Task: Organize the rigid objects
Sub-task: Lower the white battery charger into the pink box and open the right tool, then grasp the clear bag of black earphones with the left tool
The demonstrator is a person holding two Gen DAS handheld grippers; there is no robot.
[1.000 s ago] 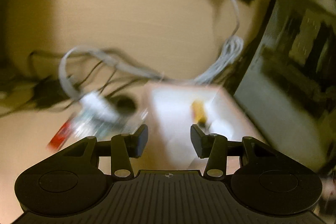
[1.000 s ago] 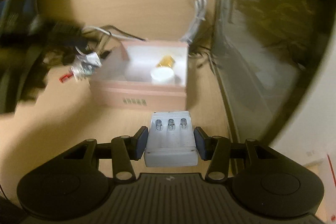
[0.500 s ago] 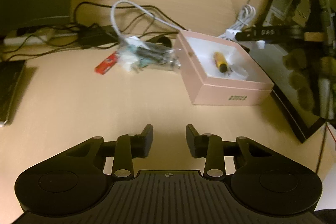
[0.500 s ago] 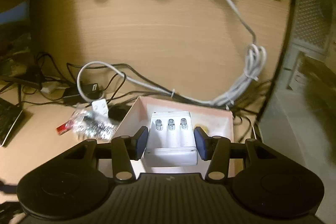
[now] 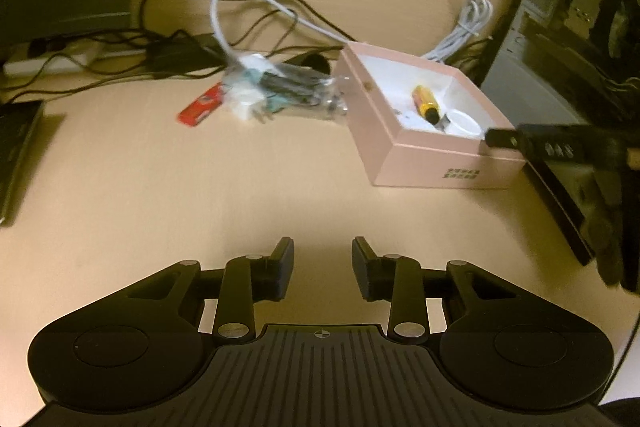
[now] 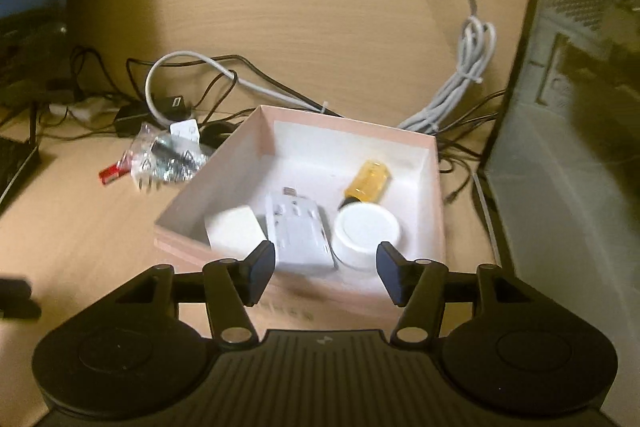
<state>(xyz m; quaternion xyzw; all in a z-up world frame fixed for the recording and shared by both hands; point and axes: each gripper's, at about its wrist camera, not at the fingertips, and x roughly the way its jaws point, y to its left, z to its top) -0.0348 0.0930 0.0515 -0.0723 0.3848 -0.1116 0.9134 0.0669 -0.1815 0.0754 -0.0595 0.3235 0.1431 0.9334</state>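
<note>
landmark: open pink cardboard box with white lining, on the pale wood-grain desk.

left of the box: black slab at the desk's left edge, then a tangle of black cables, a flat red stick and a crinkly clear plastic bag of small parts lying right up against the box's left wall. in front of the box on the left side, a wide bare stretch of desk, free room to move.

left gripper sits over that bare stretch, well short of the box, jaws partly apart, nothing between them, touching nothing.

inside the box, left to right: white rounded cube, white plastic battery charger lying flat on the lining, round white cap, yellow cylinder with dark tip toward the back.

right gripper over the box's front wall, jaws opening, charger released and lying clear of both pads.

right of the box: coiled grey-white cable behind it, dark pc case with glass side close beside, tight margin there.
</note>
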